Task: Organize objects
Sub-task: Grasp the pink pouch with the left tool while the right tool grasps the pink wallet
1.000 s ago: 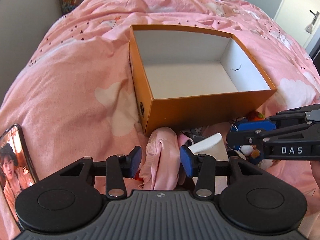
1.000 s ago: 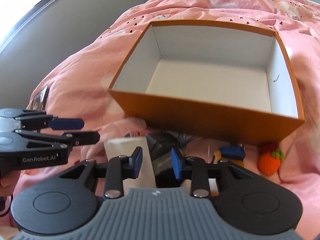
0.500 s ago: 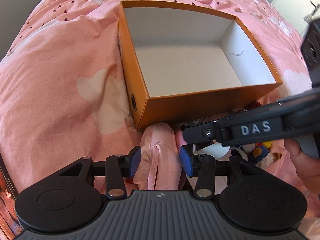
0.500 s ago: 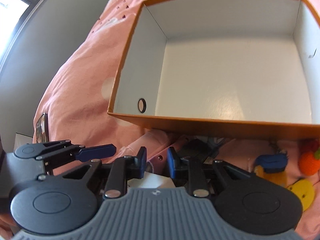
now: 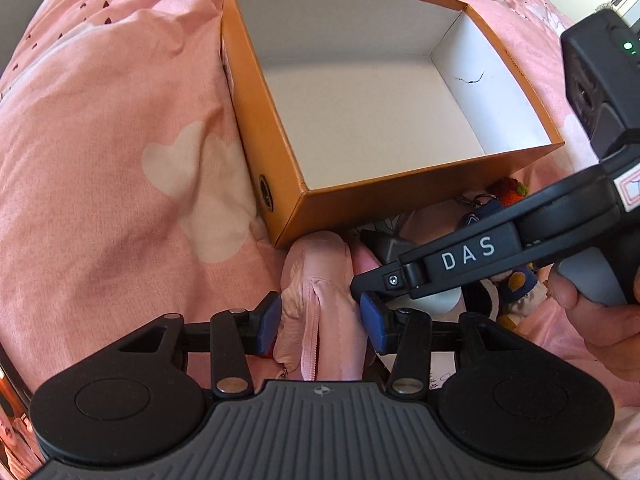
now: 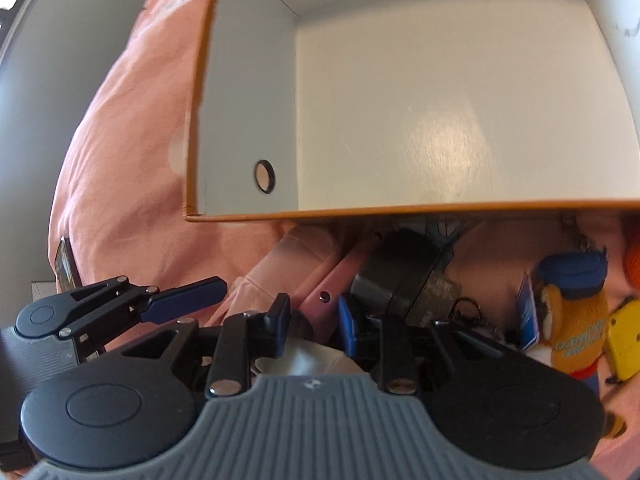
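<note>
An empty orange box (image 5: 280,168) with a white inside lies on the pink bedspread; it also fills the top of the right wrist view (image 6: 400,208). In front of it lies a heap of small things. My left gripper (image 5: 320,320) is open, its pads on either side of a pink zip pouch (image 5: 316,300). My right gripper (image 6: 314,322) is open low over the heap, above a white object (image 6: 296,360), next to the pink pouch (image 6: 280,268) and a black object (image 6: 396,276).
The heap also holds a plush toy with a blue cap (image 6: 568,312), a yellow item (image 6: 624,336) and an orange knitted piece (image 5: 508,194). A phone (image 6: 66,268) lies at the left on the bedspread (image 5: 120,160).
Both grippers have moved forward and down toward the heap. The right gripper has crossed in front of the left one and now sits low over the white object.
</note>
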Tool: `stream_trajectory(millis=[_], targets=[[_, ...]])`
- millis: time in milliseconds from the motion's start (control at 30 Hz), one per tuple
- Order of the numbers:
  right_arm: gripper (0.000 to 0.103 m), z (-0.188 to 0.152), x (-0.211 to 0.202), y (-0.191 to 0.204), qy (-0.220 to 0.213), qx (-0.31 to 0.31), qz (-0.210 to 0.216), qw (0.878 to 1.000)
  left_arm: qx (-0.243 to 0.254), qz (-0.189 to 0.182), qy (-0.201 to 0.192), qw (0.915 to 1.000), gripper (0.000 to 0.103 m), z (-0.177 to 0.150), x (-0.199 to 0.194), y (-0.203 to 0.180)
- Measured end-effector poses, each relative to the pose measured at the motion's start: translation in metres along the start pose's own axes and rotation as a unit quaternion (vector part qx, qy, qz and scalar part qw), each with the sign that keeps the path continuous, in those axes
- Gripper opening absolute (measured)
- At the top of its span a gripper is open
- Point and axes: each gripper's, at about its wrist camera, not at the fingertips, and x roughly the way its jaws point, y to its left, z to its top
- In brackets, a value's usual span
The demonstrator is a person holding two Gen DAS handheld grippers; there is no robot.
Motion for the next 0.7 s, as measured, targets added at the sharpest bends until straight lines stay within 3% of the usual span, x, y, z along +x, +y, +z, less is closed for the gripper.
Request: stream_trajectory(millis=[133, 400, 700], targets=[[0.027, -0.001, 0.006, -0.008, 0.003, 0.020, 0.018, 1.000, 0.002, -0.007, 0.009, 0.9999, 0.054, 0.001, 0.003, 0.001], [0.019, -0.034, -0.027, -0.016, -0.042, -0.037, 0.030, 0.998, -0.015, -0.037, 0.010, 0.9991, 0.035, -0.013, -0.002, -0.009], [0.017, -0.072, -0.080, -0.027, -0.115, -0.068, 0.057, 0.989, -0.044, -0.017, -0.088, 0.9950, 0.024, -0.033, -0.041, -0.021]])
